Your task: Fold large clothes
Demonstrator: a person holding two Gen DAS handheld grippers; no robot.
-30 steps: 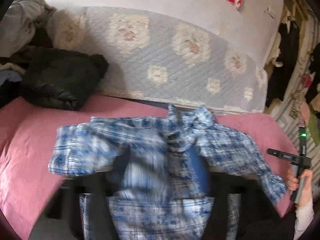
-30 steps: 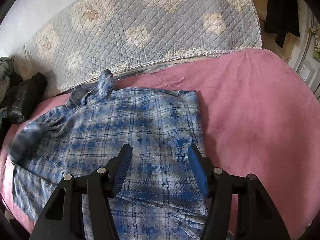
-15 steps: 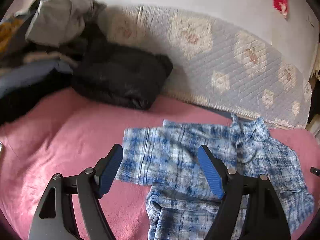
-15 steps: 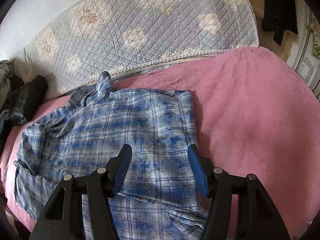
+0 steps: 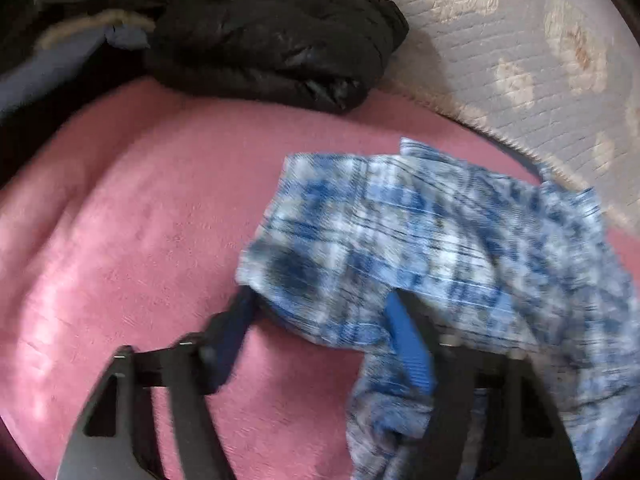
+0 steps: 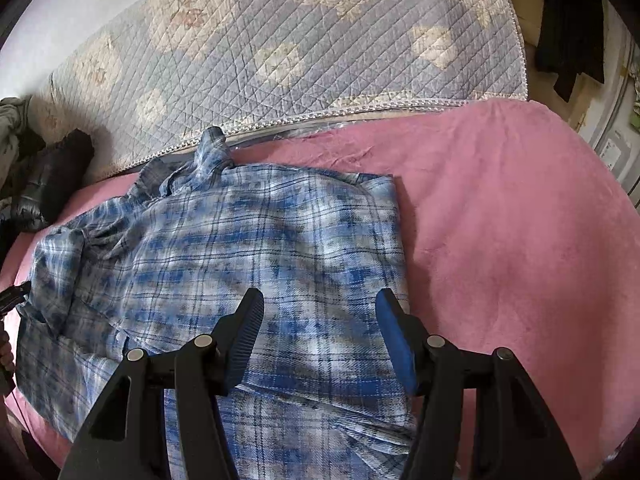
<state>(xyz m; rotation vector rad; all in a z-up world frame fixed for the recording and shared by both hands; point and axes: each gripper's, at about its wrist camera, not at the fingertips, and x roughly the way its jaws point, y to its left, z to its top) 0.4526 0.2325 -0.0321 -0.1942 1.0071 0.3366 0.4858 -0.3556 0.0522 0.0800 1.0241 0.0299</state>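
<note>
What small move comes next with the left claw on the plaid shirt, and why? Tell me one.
Probably finish closing the left claw on the sleeve edge of the blue-and-white plaid cotton shirt. Its jaws are closing with that blurred fabric edge between them, and this sleeve lies bunched out on the pink fleece blanket, while the other side is already folded straight. The right claw hovers open.

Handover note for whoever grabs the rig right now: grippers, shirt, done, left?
Left gripper: jaws closing around the blue plaid shirt's sleeve end; view blurred, grip not confirmed.
Right gripper: open, above the shirt's body, holding nothing.
Shirt lies on the pink blanket, collar toward the quilted cover; black jacket off to the side.
Done: one side edge looks folded in straight.
Left: fold the sleeve in, then the body.
</note>
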